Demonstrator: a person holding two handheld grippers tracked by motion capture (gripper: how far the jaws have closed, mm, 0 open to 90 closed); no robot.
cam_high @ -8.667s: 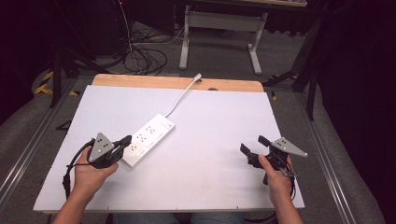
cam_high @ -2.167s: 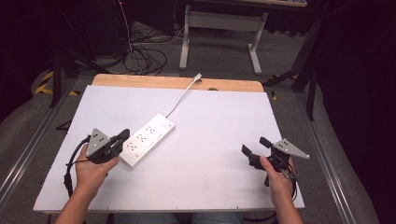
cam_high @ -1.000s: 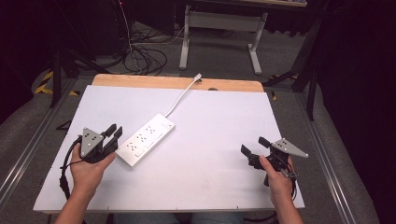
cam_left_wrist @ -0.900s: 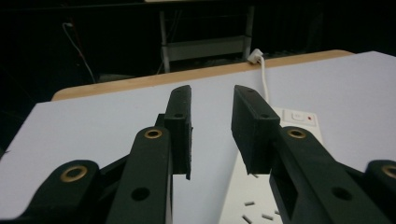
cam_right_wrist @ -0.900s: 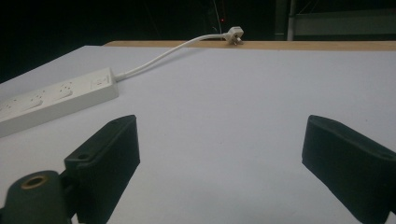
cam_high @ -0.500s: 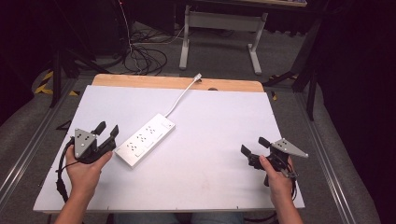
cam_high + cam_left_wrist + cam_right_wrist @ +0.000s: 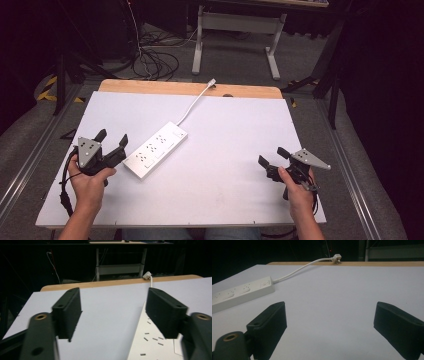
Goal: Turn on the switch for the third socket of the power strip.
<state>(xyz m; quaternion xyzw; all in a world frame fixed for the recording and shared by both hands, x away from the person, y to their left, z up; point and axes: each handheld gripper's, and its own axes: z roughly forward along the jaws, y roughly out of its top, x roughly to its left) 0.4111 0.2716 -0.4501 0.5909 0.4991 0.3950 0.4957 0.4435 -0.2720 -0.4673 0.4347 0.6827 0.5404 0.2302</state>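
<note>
White plastic is forming the body of the power strip [image 7: 155, 149], which is lying flat and diagonally on the white table top [image 7: 225, 150], left of centre. Its white cable [image 7: 196, 102] is running toward the far wooden edge [image 7: 190, 88] of the table, and the plug [image 7: 212, 81] is resting on that edge. No brand name, label or other writing is legible on the strip; in the high view its sockets are showing as small dark marks, and in the left gripper view its face is showing short grey slots.

The left gripper [image 7: 112, 145] is sitting just beside the near end of the strip, apart from it. Its jaws have just been opening and are now standing wide, with nothing between them; in the left gripper view the strip's edge is lying past the right-hand jaw.

The right gripper [image 7: 271, 159] is resting well apart from the strip, near the right front corner of the table. Its jaws are standing wide, and bare table is showing between them.
</note>
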